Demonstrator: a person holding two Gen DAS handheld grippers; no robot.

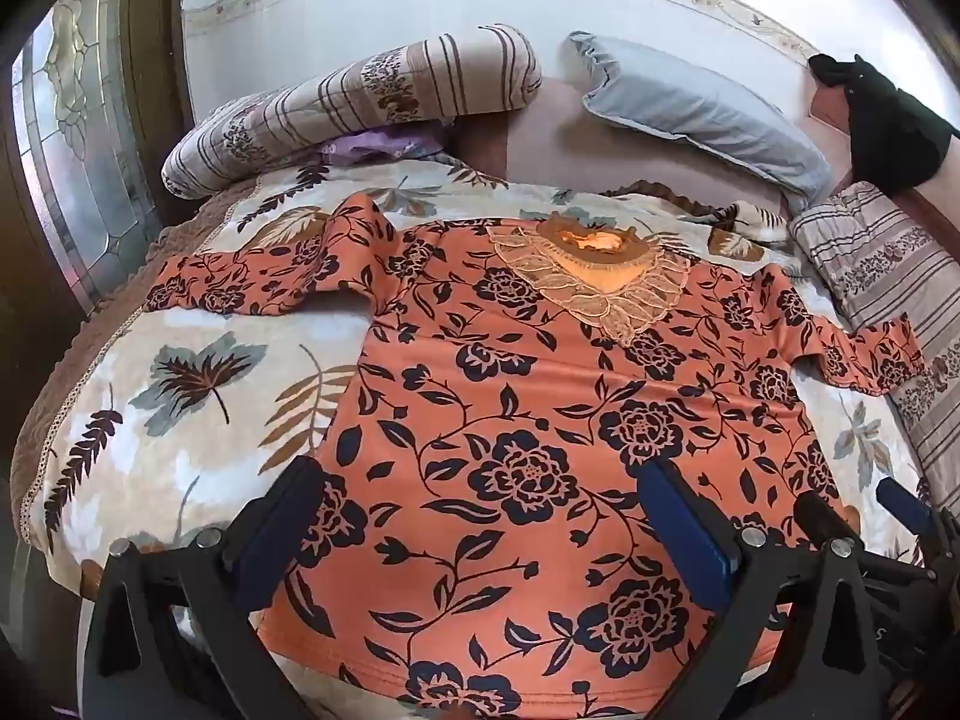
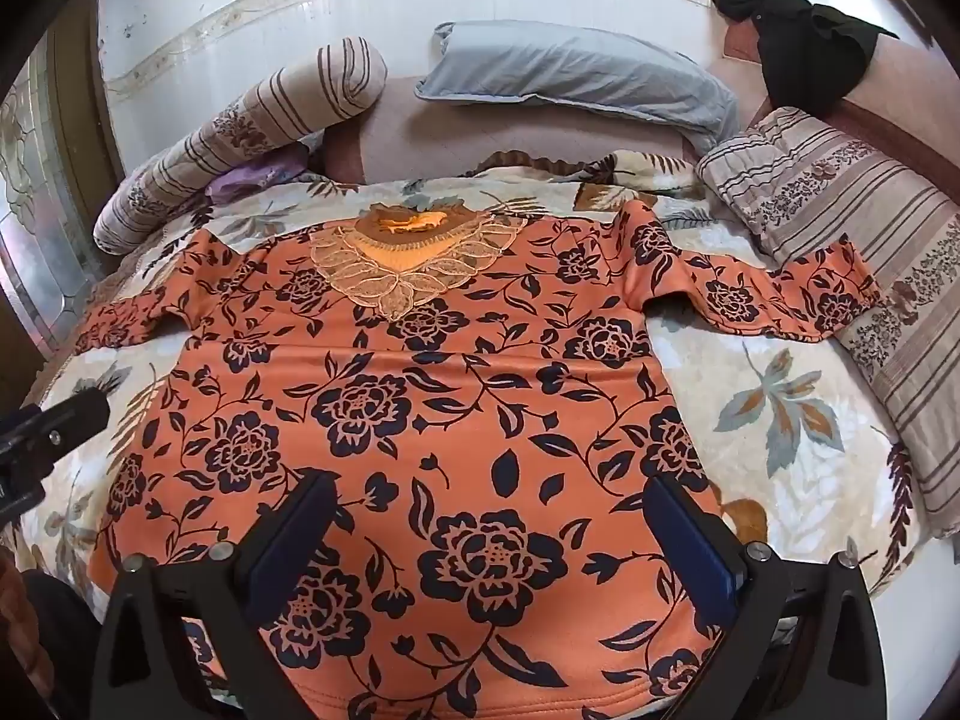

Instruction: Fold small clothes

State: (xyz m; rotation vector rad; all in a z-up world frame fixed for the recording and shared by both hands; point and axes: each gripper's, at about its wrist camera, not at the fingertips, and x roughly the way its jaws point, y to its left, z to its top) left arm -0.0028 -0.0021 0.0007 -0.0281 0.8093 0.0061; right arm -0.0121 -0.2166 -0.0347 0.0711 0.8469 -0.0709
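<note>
Orange knit with a dark floral print: the top (image 1: 540,420) lies face up and spread flat on the leaf-patterned bedspread (image 1: 180,372), lace collar (image 1: 600,282) toward the headboard, hem nearest my two tools. Both sleeves are out to the sides; the far end of one sleeve (image 2: 798,294) rests against the striped bolster (image 2: 870,252), and the other sleeve (image 1: 252,282) is rumpled with a raised ridge near the shoulder.

My left gripper (image 1: 492,528) hangs over the lower body of the garment with its jaws spread wide and nothing between them. My right gripper (image 2: 492,534) is likewise wide apart and empty, over the hem area. Whether either fingertip touches the cloth I cannot tell.

Assessment: the fabric looks soft, light and limp, with slight stretch; it should drape and sag once lifted, and a single-layer pinch may drag the layer beneath. The lace looks delicate, so I would avoid it. Best holds, in my judgement, are a sleeve cuff and the matching hem corner, pinching both layers at the edge.
</note>
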